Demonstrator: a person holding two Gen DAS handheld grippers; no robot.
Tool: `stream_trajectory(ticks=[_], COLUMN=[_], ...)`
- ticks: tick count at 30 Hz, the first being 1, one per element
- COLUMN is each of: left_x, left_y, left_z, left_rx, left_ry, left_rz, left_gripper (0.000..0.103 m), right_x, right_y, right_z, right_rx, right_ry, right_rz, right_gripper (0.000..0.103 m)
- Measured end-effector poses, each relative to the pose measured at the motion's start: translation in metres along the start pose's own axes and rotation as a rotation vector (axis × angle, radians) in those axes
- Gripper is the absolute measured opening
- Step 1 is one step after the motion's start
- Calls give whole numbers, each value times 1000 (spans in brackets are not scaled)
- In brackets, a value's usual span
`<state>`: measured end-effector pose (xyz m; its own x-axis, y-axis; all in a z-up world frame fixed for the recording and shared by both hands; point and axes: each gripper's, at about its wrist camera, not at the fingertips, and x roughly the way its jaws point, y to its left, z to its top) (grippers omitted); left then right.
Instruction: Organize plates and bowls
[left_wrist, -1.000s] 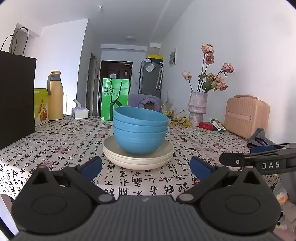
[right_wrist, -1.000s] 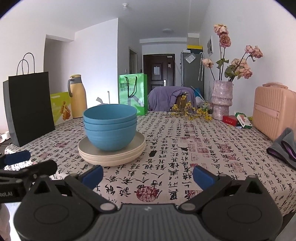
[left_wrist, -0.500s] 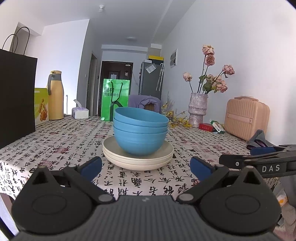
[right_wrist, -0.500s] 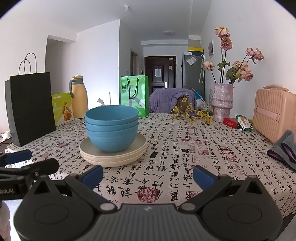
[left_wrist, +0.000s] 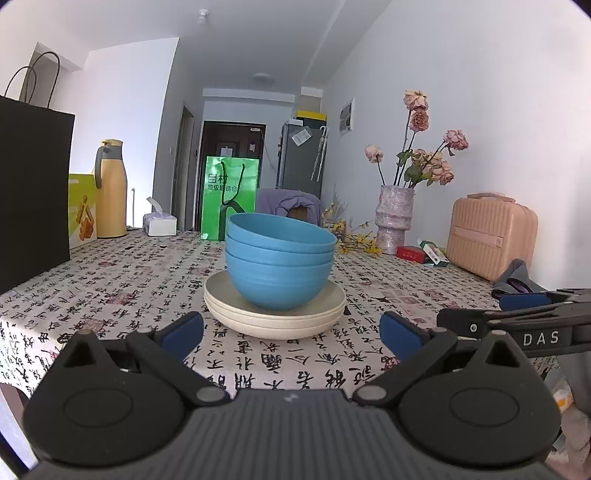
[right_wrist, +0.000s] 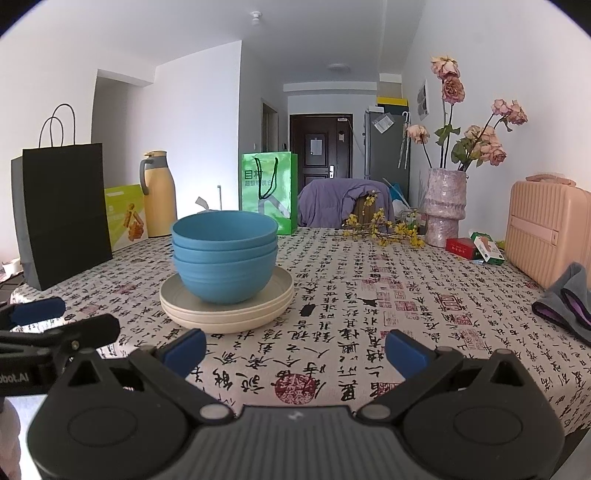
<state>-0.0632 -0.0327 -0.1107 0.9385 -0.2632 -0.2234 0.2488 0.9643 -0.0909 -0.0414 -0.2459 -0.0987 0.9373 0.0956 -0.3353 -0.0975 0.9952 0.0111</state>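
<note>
Three nested blue bowls (left_wrist: 279, 266) (right_wrist: 224, 258) stand on a stack of cream plates (left_wrist: 275, 317) (right_wrist: 227, 308) on the patterned tablecloth. My left gripper (left_wrist: 291, 334) is open at the near table edge, straight in front of the stack and short of it, with nothing between its blue-tipped fingers. My right gripper (right_wrist: 295, 350) is open too, empty, near the front edge and to the right of the stack. Each gripper shows at the side of the other's view.
A black paper bag (right_wrist: 62, 214), a yellow box and a yellow thermos (right_wrist: 159, 194) stand at the left. A green bag (right_wrist: 269, 192) is at the far end. A vase of dried roses (right_wrist: 443, 210), small boxes, a pink case (right_wrist: 546, 229) and a grey cloth (right_wrist: 565, 299) line the right.
Both cameras have tilted down slightly, so the stack sits a little lower in view. The bowls and plates have not moved and both grippers remain open.
</note>
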Motion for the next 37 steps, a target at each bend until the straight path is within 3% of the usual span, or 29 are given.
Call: stream_trajectory(ticks=[37], left_x=[-2], left_y=[-2], left_z=[0], left_rx=[5], left_ry=[-19], left_rz=[12], left_gripper=[103], right_x=[0], right_y=[0], right_z=[0], right_rx=[-4], right_ry=[-3], right_rz=[0], right_gripper=[103])
